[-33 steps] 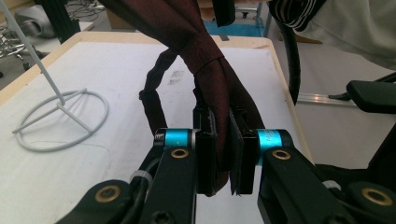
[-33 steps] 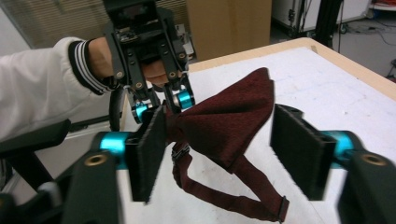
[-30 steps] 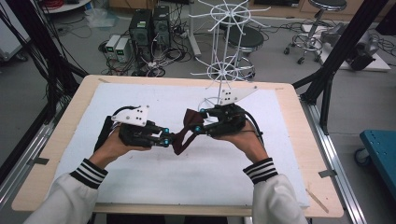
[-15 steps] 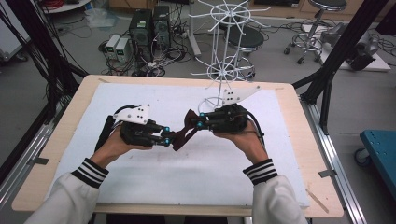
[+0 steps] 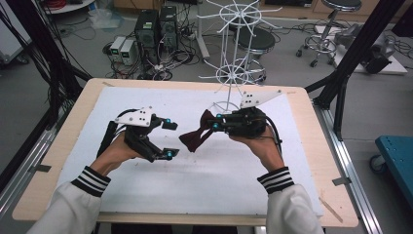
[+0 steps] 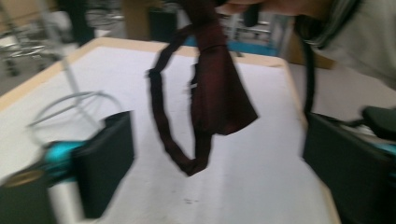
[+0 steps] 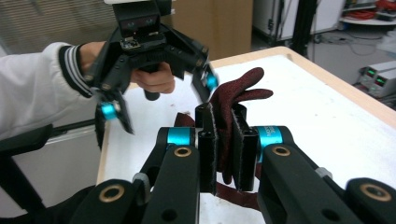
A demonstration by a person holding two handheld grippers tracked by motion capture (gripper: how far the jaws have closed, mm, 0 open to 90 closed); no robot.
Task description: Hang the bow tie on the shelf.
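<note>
A dark red bow tie [image 5: 195,138] hangs above the white mat, pinched at one end by my right gripper [image 5: 215,123], which is shut on it. In the right gripper view the cloth [image 7: 238,88] sticks up between the closed pads [image 7: 208,144]. My left gripper [image 5: 171,139] is just left of the tie, open and apart from it. Its view shows the tie [image 6: 219,93] and its strap loop [image 6: 161,121] dangling ahead of the wide-spread jaws. The right gripper view faces the open left gripper [image 7: 159,88].
A white wire rack [image 5: 234,73] stands at the back middle of the table, right behind my right hand; its base ring [image 6: 70,102] lies on the mat. The white mat [image 5: 146,97] covers most of the wooden table [image 5: 302,97].
My left gripper has opened, let go of the bow tie and drawn back a little to the left. The right gripper keeps the tie and has stayed about where it was.
</note>
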